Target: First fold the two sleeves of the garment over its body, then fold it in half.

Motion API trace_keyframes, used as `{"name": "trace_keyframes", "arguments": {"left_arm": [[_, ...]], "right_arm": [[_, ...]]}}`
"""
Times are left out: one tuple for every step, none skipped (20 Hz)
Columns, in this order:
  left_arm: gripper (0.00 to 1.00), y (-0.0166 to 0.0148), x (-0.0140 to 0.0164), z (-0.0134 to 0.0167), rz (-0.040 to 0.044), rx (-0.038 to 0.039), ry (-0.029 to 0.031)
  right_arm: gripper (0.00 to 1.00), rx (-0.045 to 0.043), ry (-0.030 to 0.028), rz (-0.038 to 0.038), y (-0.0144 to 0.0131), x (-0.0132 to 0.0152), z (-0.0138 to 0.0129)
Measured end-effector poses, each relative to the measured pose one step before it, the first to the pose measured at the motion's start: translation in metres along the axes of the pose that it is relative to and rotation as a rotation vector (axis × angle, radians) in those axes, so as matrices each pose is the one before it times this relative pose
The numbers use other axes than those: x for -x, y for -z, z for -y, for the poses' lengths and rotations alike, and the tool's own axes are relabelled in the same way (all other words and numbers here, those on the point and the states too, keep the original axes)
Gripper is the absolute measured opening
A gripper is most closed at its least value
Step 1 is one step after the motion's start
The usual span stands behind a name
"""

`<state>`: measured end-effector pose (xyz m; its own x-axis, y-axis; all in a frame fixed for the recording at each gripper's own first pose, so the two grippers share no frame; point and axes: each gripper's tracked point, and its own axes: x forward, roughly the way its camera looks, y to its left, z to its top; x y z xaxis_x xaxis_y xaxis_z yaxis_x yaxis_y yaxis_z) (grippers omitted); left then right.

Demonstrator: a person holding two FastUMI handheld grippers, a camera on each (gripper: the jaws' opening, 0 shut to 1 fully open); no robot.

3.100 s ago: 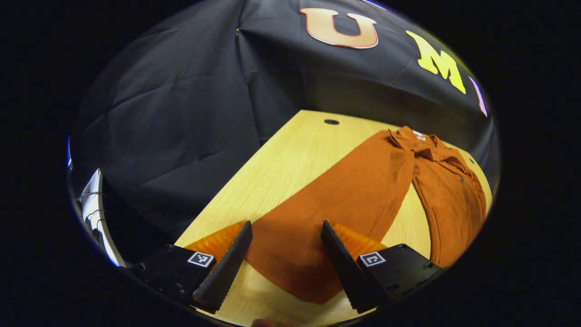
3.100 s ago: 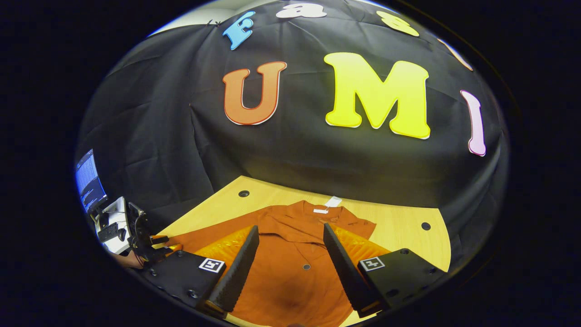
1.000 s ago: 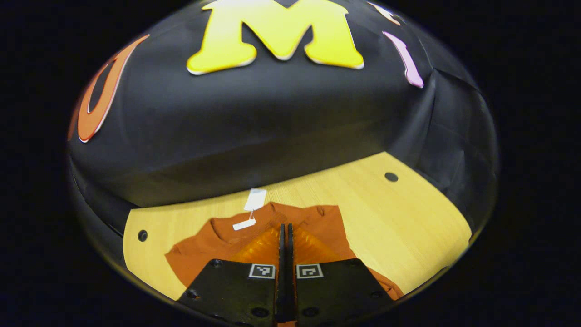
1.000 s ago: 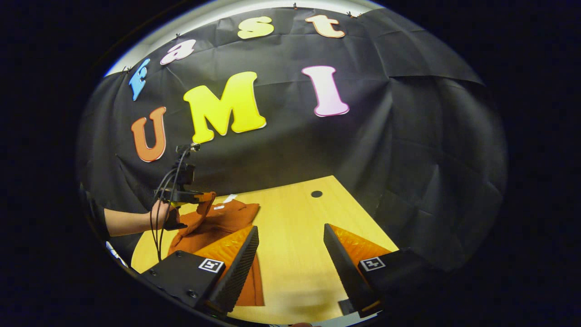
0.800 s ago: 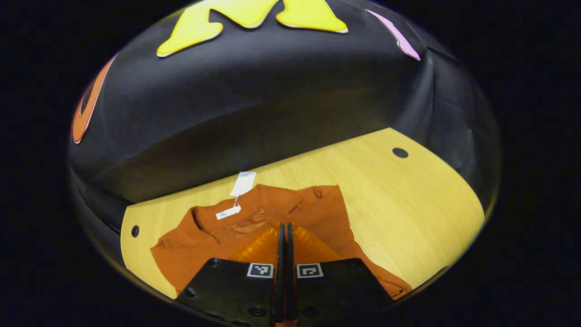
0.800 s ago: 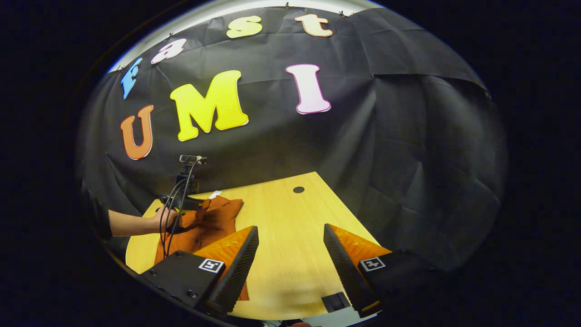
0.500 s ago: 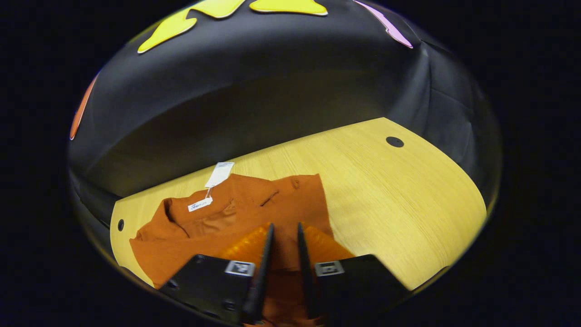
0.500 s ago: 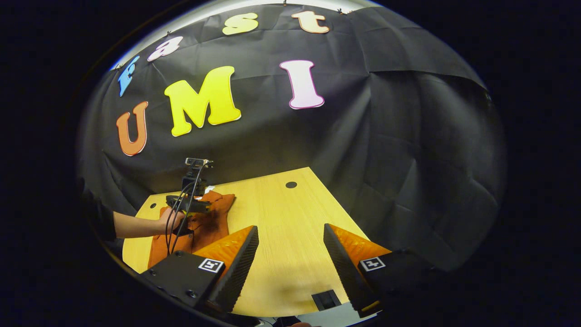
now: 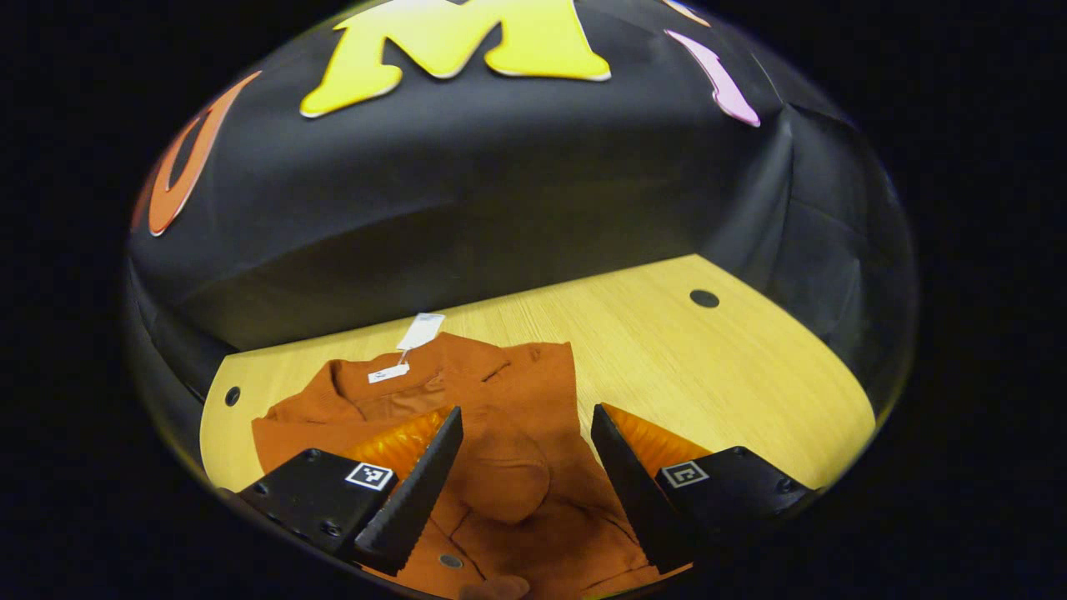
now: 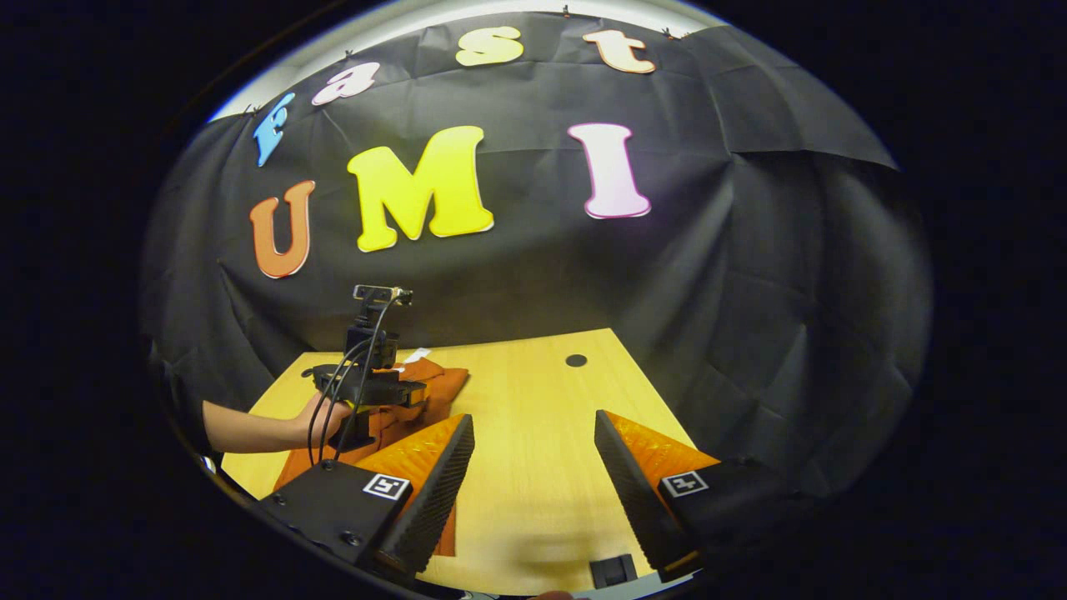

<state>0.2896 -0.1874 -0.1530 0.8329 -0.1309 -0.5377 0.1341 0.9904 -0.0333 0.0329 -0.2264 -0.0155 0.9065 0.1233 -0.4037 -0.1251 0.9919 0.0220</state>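
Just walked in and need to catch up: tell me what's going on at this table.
A person is folding a rust-orange garment on a wooden table with a handheld gripper in each hand. The left gripper is open above the garment, where one sleeve already lies across the body. The right gripper is open too, held over bare table beside the garment. The fold in half is not yet done.

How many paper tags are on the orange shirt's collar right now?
2, both seen in the left gripper view: a hang tag lying on the table past the collar, and a smaller tag inside the neckline of the orange shirt. Others may be hidden.
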Motion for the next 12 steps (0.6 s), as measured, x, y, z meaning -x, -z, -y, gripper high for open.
{"name": "trace_keyframes", "arguments": {"left_arm": [[1.0,-0.00615,0.01896,-0.00931,0.03375,0.02436,-0.01596],[1.0,-0.00594,0.02061,-0.01288,0.03007,0.01958,-0.02809],[1.0,-0.00431,0.0227,-0.0148,0.02835,0.01809,-0.02834],[1.0,-0.00447,0.02253,-0.01886,0.0336,0.01209,-0.03874],[1.0,-0.00384,0.01939,-0.02111,0.03107,0.01116,-0.03986],[1.0,-0.00133,0.01481,-0.02059,0.02712,0.01263,-0.03897],[1.0,-0.00245,0.02093,-0.01969,0.01234,0.01066,-0.03789],[1.0,-0.00251,0.01786,-0.01957,0.01583,0.01917,-0.03844],[0.99,-0.00706,0.02587,-0.01785,0.01425,0.0262,-0.02158],[0.99,-0.00441,0.01337,-0.01339,0.0142,0.0188,-0.01822],[0.99,-0.00197,0.01353,-0.01284,0.01844,0.01953,-0.01527],[0.99,-0.00401,0.01129,-0.009,0.01694,0.01828,-0.00604]], "right_arm": [[0.94,0.00651,-0.02579,0.00751,-0.00135,-0.00524,-0.01076],[0.94,0.00774,-0.02836,0.00285,-0.00158,-0.00578,-0.01189],[0.95,0.00871,-0.03013,0.00265,-0.00028,-0.00638,-0.01314],[0.95,0.0103,-0.02943,0.003,0.0003,-0.00573,-0.01324],[0.95,0.01299,-0.02879,0.0021,0.0016,-0.00624,-0.01377],[0.95,0.01462,-0.0232,0.00285,0.00093,-0.00534,-0.01309],[0.95,0.01345,-0.02584,0.00262,0.00218,-0.00491,-0.01483],[0.95,0.01076,-0.01844,0.00201,0.00121,-0.00449,-0.01271],[0.95,0.01395,-0.01911,0.00201,0.00178,-0.00457,-0.01435],[0.95,0.00806,-0.01184,0.00523,0.00001,-0.00264,-0.01057],[0.95,0.00885,-0.01152,0.00626,0.00004,-0.00272,-0.01126],[0.95,0.00781,-0.0102,0.00253,0.00049,-0.00246,-0.00974]]}}
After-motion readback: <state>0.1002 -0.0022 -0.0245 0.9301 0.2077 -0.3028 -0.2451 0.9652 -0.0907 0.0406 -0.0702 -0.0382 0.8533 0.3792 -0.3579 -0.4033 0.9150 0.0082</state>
